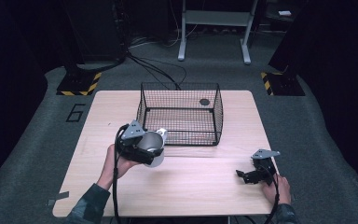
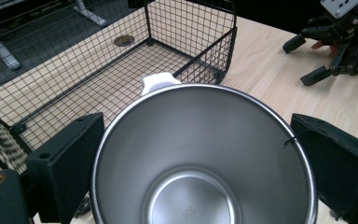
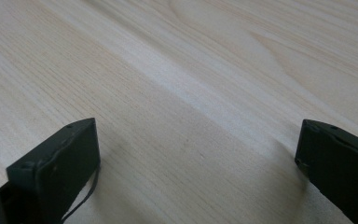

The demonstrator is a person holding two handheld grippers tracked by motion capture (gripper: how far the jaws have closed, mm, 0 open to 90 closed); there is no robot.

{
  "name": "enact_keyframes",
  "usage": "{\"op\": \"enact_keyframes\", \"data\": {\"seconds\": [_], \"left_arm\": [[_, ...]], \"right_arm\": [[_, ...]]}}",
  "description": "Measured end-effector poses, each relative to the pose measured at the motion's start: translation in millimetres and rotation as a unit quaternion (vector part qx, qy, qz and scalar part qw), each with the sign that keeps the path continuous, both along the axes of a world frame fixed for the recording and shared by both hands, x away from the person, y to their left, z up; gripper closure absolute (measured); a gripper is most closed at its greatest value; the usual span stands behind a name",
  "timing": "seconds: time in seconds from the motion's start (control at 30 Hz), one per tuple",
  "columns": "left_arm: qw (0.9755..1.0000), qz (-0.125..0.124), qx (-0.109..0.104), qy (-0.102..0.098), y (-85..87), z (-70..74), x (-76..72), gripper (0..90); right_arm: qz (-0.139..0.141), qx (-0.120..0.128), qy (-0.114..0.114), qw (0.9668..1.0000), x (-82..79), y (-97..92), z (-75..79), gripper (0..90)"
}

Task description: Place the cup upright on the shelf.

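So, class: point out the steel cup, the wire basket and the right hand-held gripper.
steel cup [image 2: 200,154], left gripper view, inner wall.
wire basket [image 1: 218,112], high view, right side wall.
right hand-held gripper [image 1: 242,176], high view, between fingertips.

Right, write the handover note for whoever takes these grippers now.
Left gripper: shut on the shiny steel cup with a white handle, held just in front of the black wire basket.
Right gripper: open, holding nothing, low over the pale wooden table at its right side.
Done: cup picked up.
Left: probably set it in the basket, then release.

A light wooden table [image 1: 205,186] carries a black wire basket [image 1: 179,113] near its far edge.
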State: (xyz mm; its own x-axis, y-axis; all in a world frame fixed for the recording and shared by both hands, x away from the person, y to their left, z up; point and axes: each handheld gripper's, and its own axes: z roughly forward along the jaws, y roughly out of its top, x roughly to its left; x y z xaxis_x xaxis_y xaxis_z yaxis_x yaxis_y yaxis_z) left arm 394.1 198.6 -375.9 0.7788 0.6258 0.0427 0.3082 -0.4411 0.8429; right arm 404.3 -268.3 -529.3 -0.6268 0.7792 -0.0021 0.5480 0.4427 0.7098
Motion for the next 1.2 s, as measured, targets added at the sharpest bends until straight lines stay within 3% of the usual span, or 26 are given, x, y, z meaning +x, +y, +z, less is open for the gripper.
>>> {"op": "enact_keyframes", "data": {"seconds": [0.37, 1.2], "left_arm": [[0.9998, -0.013, -0.010, 0.010, -4.4, 5.4, 10.9, 6.3], [0.9997, -0.019, -0.013, -0.004, -15.0, 25.7, 30.6, 6.3]], "right_arm": [[0.001, 0.000, 0.000, 1.0000, 0.1, 0.0, 0.0, 0.0], [0.003, -0.001, -0.001, 1.0000, 0.5, -0.3, 0.0, 0.0]]}}
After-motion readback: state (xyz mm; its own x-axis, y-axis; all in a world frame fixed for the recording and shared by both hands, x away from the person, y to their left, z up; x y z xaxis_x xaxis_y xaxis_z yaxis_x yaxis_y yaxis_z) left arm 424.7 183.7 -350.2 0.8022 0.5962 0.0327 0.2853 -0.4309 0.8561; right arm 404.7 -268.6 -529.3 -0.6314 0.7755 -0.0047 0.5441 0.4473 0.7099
